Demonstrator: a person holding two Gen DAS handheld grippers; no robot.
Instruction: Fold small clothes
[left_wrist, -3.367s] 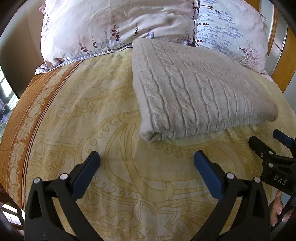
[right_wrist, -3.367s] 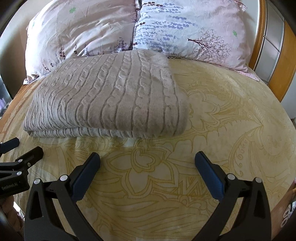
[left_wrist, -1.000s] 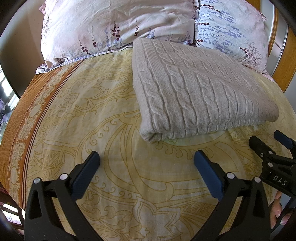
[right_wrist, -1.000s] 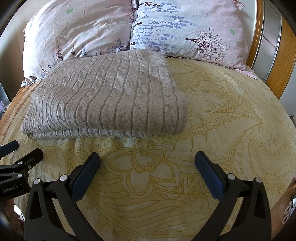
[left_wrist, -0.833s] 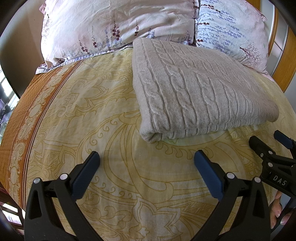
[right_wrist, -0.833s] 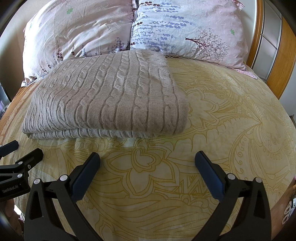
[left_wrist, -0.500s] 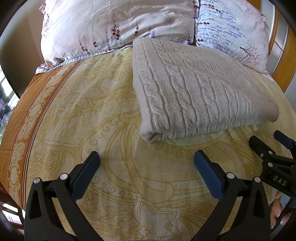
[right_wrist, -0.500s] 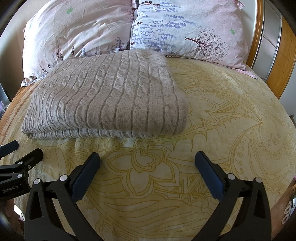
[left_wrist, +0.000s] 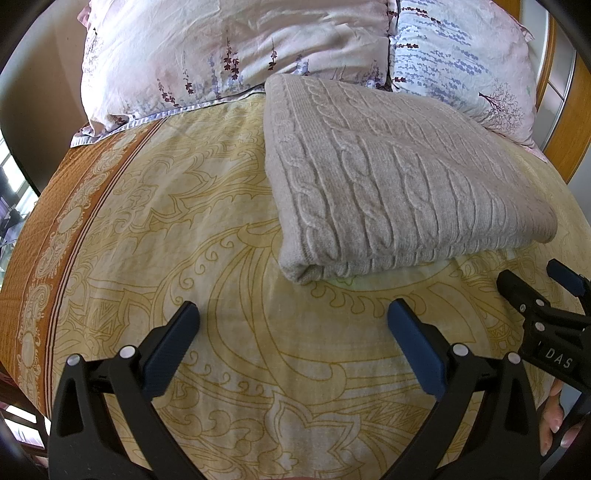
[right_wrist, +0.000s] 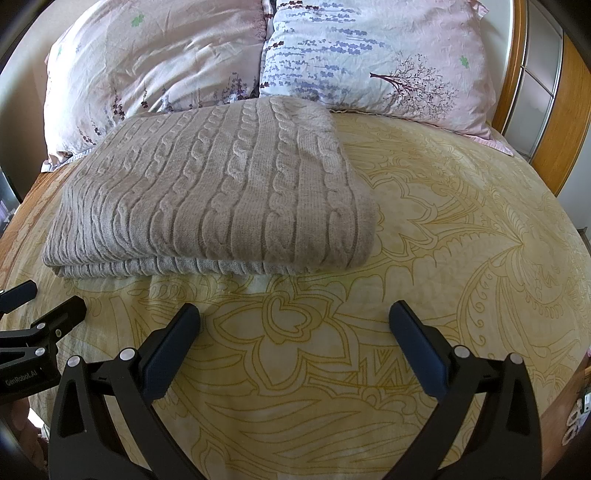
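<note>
The left gripper hangs low over the bedspread with its blue-padded fingers spread wide and nothing between them. The right gripper is posed the same way beside it, fingers wide apart and empty; each one shows at the edge of the other's view, and both sit on the near side of the sweater, clear of it.

Just past the fingertips lies the sweater, a grey cable-knit garment folded into a flat rectangle on the yellow patterned bedspread. Its long axis runs left to right across the bed, parallel to the line of pillows. The cable ribs run crosswise to that, from the near edge toward the pillows. The near long side shows stacked layers, one edge over another. The right end is a smooth rounded fold, and the left end also looks rounded in the left view.

The sweater's far edge reaches the two floral pillows, touching or slightly overlapping them. Behind the right pillow stands a wooden headboard.
</note>
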